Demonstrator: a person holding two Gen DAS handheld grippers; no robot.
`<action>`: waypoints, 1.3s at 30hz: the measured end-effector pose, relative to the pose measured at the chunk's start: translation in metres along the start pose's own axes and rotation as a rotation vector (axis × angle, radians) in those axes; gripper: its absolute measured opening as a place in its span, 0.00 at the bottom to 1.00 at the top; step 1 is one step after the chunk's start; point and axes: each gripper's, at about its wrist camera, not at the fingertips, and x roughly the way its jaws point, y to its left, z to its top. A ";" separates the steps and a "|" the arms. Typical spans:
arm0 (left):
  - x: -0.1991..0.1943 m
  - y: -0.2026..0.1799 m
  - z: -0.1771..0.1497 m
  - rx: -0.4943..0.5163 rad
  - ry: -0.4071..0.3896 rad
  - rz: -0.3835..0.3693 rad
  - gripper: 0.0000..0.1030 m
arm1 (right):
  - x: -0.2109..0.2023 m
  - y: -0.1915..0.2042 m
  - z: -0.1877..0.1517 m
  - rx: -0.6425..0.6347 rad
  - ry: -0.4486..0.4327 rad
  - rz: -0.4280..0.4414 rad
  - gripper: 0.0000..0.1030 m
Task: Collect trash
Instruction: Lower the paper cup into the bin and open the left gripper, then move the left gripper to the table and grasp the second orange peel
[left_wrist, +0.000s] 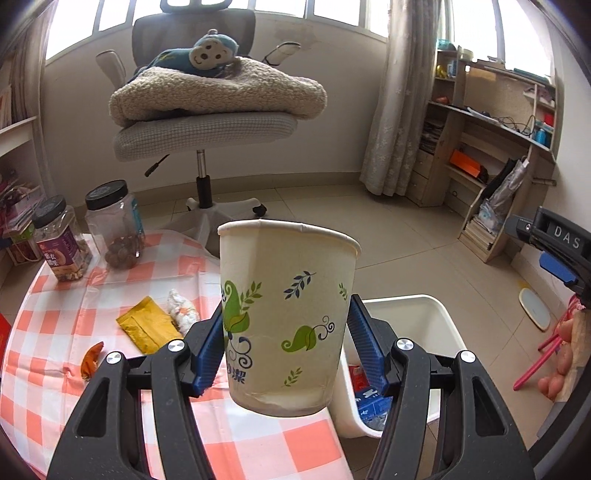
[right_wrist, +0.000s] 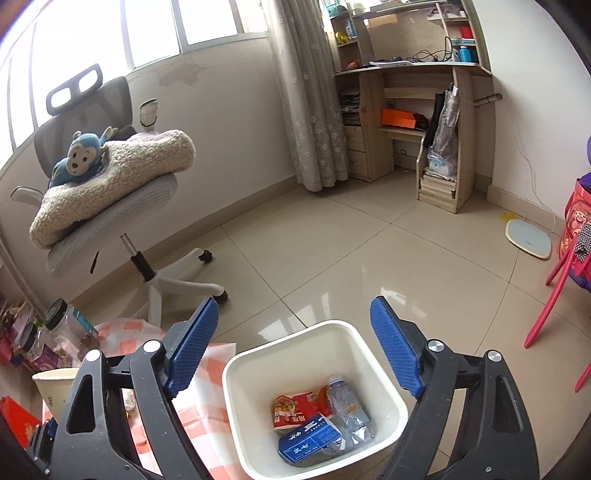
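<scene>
My left gripper (left_wrist: 286, 345) is shut on a white paper cup (left_wrist: 286, 314) with green leaf print and holds it upright above the checked table's right edge, beside the white trash bin (left_wrist: 439, 314). On the table lie a yellow packet (left_wrist: 149, 328), a crumpled white wrapper (left_wrist: 181, 310) and an orange scrap (left_wrist: 90, 360). My right gripper (right_wrist: 295, 347) is open and empty above the bin (right_wrist: 236, 373), which holds a red packet (right_wrist: 291, 410), a blue carton (right_wrist: 308, 437) and a clear plastic bottle (right_wrist: 345, 406). The cup's rim also shows in the right wrist view (right_wrist: 51, 376).
Two jars with black lids (left_wrist: 112, 225) (left_wrist: 61, 243) stand at the table's far left. A grey office chair (left_wrist: 203, 125) with a blanket and monkey toy stands behind the table. A wooden shelf desk (right_wrist: 417, 110) is at the far right, and a pink chair (right_wrist: 554, 291) at right.
</scene>
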 end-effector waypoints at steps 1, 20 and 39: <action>0.002 -0.008 0.000 0.012 0.003 -0.010 0.60 | -0.001 -0.005 0.002 0.008 -0.007 -0.010 0.83; 0.060 -0.096 -0.011 0.022 0.244 -0.222 0.74 | -0.011 -0.064 0.018 0.085 -0.084 -0.173 0.93; 0.010 -0.019 0.004 0.047 -0.006 0.097 0.91 | -0.010 0.016 -0.012 -0.157 -0.110 -0.216 0.93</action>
